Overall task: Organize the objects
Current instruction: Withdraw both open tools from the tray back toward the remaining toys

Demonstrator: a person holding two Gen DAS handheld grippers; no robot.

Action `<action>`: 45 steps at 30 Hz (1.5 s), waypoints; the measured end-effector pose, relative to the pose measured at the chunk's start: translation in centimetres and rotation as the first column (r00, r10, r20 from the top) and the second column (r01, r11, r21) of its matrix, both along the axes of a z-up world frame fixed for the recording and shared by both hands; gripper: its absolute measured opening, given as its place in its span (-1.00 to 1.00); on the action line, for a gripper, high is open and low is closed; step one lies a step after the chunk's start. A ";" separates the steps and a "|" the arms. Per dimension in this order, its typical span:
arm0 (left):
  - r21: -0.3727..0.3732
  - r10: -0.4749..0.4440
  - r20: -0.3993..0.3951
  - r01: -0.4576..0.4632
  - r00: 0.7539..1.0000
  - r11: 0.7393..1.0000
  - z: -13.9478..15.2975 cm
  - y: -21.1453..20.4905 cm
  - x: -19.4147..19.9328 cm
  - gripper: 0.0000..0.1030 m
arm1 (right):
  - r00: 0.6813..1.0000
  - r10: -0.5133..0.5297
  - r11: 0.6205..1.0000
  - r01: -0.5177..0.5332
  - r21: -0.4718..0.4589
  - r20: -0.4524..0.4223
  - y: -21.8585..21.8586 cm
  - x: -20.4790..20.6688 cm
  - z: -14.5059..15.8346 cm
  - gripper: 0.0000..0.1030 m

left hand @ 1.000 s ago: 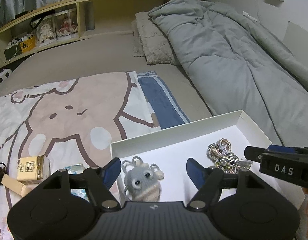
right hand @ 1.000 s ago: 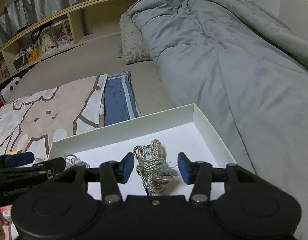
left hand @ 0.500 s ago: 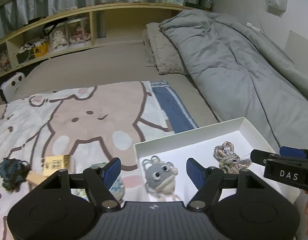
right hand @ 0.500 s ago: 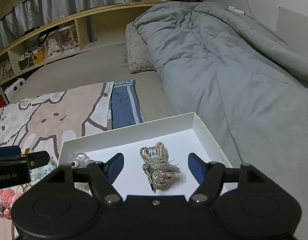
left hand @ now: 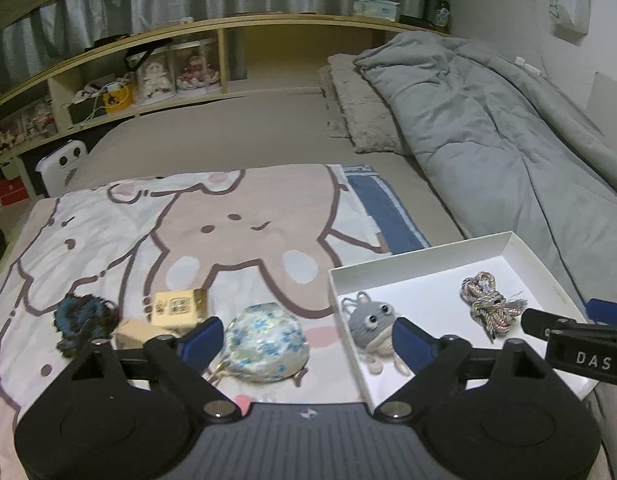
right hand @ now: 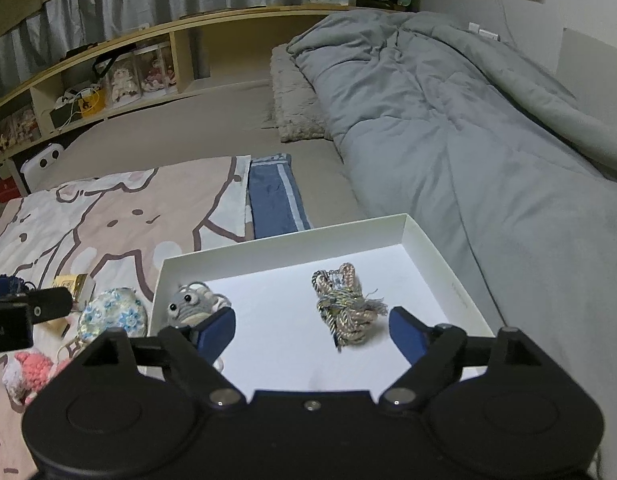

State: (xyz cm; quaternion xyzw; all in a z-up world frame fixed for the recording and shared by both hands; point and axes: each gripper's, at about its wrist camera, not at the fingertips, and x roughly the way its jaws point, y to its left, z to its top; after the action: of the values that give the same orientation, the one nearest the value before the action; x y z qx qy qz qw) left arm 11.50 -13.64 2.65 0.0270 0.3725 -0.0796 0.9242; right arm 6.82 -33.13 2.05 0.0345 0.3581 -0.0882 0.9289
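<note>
Left wrist view: left gripper hangs above the bed, jaws opening, nothing between them. White box sits at the bed's near edge, by the grey duvet. Inside it: grey knitted toy against the left wall, cord bundle nearer the middle, well apart from the toy.

Outside the box, on the printed blanket: floral pouch just beside the box's left wall, small yellow carton near it, dark blue yarn clump further left.

Right wrist view: right gripper hangs over the box floor, jaws opening, empty; the cord bundle lies ahead of them, untouched. A pink knitted piece shows at the bed's near edge, left of the box.

Judgement: two items are boxed, four are left. The step in hand looks like the left gripper's reach for the floral pouch, which is nearest.

To do it well: bring the jaws fully spread down over the pouch's bulge, straddling it across the narrower width. It looks soft and will likely squash, so close until the fabric bunches firmly. Lift clear of the box wall before moving across, and set it in the free floor between toy and cord. Keep the right gripper out of that path.
</note>
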 end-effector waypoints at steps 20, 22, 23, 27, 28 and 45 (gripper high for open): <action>0.038 0.052 0.019 -0.053 0.998 0.998 0.0 6.0 -4.0 1.00 | 0.998 -0.007 1.000 0.007 -0.003 0.061 3.4 -3.3 0.1 1.00; 0.039 0.066 0.023 -0.067 0.998 0.997 0.1 6.9 -4.2 1.00 | 0.998 -0.007 1.000 0.007 0.003 0.068 3.7 -3.4 0.1 1.00; 0.039 0.072 0.024 -0.073 0.997 0.997 0.1 7.3 -4.2 1.00 | 0.998 -0.002 1.000 0.002 0.007 0.069 3.9 -3.4 0.0 1.00; 0.039 0.101 0.028 -0.102 0.994 0.994 0.1 8.9 -4.4 1.00 | 0.998 0.025 1.000 -0.024 -0.007 0.062 5.0 -3.2 -0.3 1.00; 0.040 0.109 0.031 -0.110 0.994 0.993 0.1 9.4 -4.4 1.00 | 0.998 0.032 0.999 -0.031 -0.012 0.061 5.4 -3.2 -0.4 1.00; 0.037 0.213 0.056 -0.215 0.976 0.976 -1.5 15.5 -4.5 1.00 | 0.985 0.162 0.986 -0.164 0.023 0.063 10.1 -2.3 -1.8 1.00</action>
State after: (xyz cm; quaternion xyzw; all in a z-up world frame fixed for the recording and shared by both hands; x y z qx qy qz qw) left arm 7.02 1.88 1.15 0.0087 0.3507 0.0291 0.9360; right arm 4.49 -22.99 0.27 0.0206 0.3325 -0.0057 0.9429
